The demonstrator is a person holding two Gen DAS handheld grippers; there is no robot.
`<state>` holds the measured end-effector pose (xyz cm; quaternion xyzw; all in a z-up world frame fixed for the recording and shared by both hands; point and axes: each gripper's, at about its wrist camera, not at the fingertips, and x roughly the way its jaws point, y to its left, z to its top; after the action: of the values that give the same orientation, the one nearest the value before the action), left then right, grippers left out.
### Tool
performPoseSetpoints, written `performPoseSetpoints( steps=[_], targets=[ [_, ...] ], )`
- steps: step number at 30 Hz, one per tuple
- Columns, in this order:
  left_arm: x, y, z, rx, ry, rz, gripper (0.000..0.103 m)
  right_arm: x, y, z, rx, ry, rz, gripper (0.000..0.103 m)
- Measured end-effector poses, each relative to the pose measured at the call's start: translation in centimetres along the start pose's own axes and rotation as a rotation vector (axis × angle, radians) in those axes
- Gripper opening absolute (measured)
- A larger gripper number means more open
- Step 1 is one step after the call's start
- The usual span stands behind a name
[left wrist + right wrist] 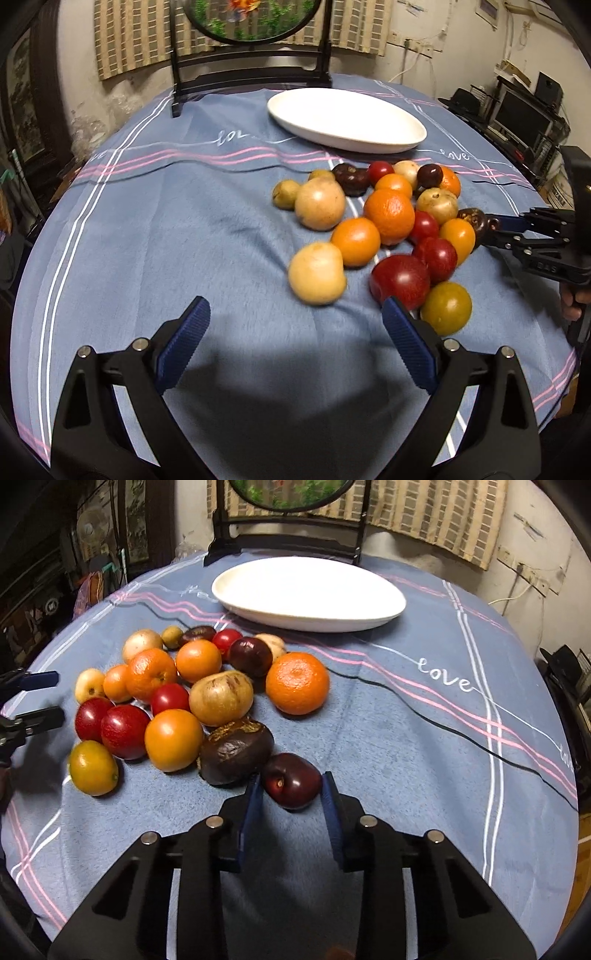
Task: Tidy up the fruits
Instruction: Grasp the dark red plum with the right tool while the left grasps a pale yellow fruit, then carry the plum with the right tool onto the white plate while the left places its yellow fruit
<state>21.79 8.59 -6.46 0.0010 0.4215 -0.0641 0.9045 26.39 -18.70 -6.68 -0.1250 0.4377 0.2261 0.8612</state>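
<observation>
Blue tablecloth (184, 229) with pink and white stripes covers a round table, white oval plate (347, 118) toward the far side, dark wooden stand (251, 62) behind the plate. Left wrist view: fruit pile (388, 221) lies on the cloth just on the near side of the plate, not touching it; oranges, red fruit, tan fruit, dark purple fruit all bunched together. Left gripper (295, 317) sits low on the near side of the pile, jaws wide apart, nothing between them; a pale tan fruit (317, 273) lies just past the fingertips, a big red fruit (400, 280) right by the right-hand pad. Right gripper (498, 227) enters from the right edge of the pile, tips at a dark fruit there. Right wrist view: same plate (310, 594) at the far side, pile (177, 701) spread to the near-left of it. Right gripper (291, 786) has a dark red plum (291, 781) between its blue pads (251, 812); pads close on both sides, contact hard to confirm, fruit resting on the cloth (406, 757). A dark brown wrinkled fruit (236, 751) touches the plum on its left. Left gripper (37, 698) shows at the far left edge of the pile, jaws apart.
</observation>
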Motion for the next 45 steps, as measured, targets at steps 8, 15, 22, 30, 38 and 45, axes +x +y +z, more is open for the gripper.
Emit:
performPoseSetpoints(
  steps=[8,15,22,30,38,45],
  targets=[
    [3.4,0.2,1.6,0.039,0.07,-0.072,0.051,-3.2,-0.6,-1.4,0.069,-0.061,-0.011,0.034],
    [4.3,-0.2,2.0,0.064,0.086,-0.07,0.049,-4.8,-1.0,-0.3,0.088,-0.106,-0.014,0.034],
    [3.7,0.7,2.8,0.015,0.103,-0.136,0.037,-4.3,-2.0,2.8,0.123,-0.155,-0.005,0.034],
    [3.5,0.2,13.5,0.012,0.005,-0.165,0.037,1.2,-4.1,10.1,0.192,-0.175,0.053,0.034],
    [12.1,-2.7,20.4,0.017,0.045,-0.168,0.037,7.0,-4.0,14.4,0.17,-0.114,0.065,0.034],
    [16.2,-3.1,20.8,0.021,0.105,-0.127,0.038,9.1,-3.7,14.9,0.137,-0.077,0.058,0.034]
  ],
)
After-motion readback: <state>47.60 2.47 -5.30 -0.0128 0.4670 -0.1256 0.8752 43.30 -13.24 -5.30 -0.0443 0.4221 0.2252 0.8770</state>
